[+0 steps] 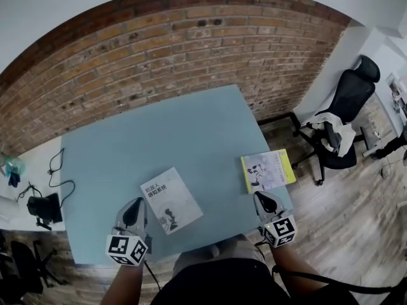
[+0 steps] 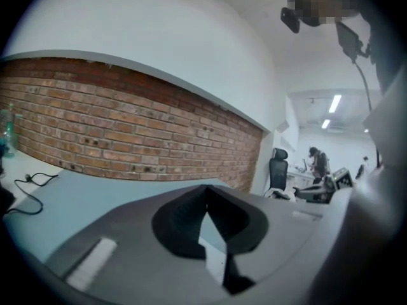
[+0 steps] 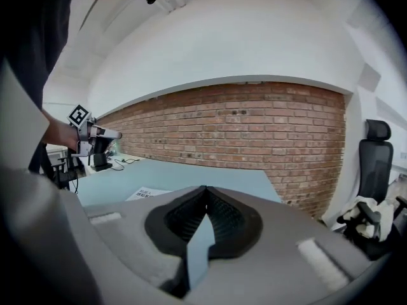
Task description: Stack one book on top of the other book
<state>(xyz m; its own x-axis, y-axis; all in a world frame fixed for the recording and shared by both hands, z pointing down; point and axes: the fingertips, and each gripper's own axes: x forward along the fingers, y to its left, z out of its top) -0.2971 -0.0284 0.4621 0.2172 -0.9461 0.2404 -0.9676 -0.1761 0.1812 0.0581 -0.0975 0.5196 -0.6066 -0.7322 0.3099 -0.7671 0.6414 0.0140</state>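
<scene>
While two books lie well apart on the blue table (image 1: 159,132), we hover at its near edge.
The white book (image 1: 171,200) sits near-centre and the yellow-edged book (image 1: 268,170) at the right edge; left gripper (image 1: 134,203) and right gripper (image 1: 262,197) are empty, jaws pressed together.

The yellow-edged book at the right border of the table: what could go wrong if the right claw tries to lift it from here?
1. The yellow-edged book lies at the right edge of the table; a push from the right claw could slide it off.
2. It lies flat and the claw is shut, so the claw may catch only the cover.
3. The white book lies askew, so the stack may end up crooked.
</scene>
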